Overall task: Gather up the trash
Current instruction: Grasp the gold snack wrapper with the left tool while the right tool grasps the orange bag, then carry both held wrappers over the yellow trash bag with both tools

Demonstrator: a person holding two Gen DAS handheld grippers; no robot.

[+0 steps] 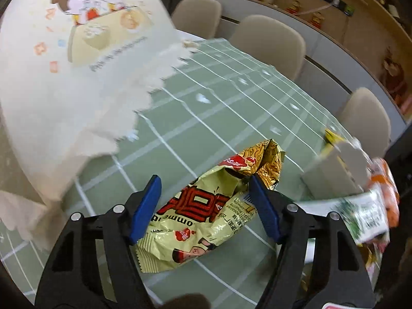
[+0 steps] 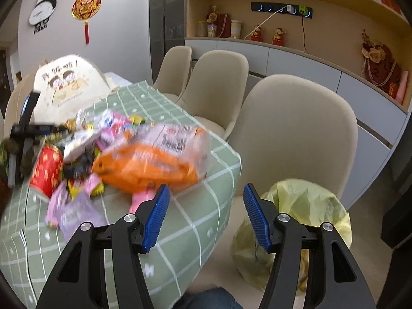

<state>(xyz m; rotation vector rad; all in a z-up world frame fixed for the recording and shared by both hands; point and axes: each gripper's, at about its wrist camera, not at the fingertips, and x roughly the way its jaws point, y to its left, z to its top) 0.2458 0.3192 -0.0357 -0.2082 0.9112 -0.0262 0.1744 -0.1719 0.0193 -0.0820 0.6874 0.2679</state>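
2 grippers work over the green checked tablecloth [image 2: 195, 221]. Off its edge, on a chair, sits the yellow trash bag [image 2: 303, 206]. On the cloth lies a yellow snack wrapper [image 1: 206, 206], between the spread blue pads of the left gripper [image 1: 206, 203], the right pad touching it. At the cloth's corner the right gripper [image 2: 206, 216] is spread, empty.

The tabletop [image 2: 206, 221], under a green checked cloth [image 1: 206, 118], carries a yellow snack wrapper [image 1: 203, 213], an orange bag [image 2: 144, 167], a red cup [image 2: 46, 172] and blurred, probably plastic, packets [image 2: 74, 206].
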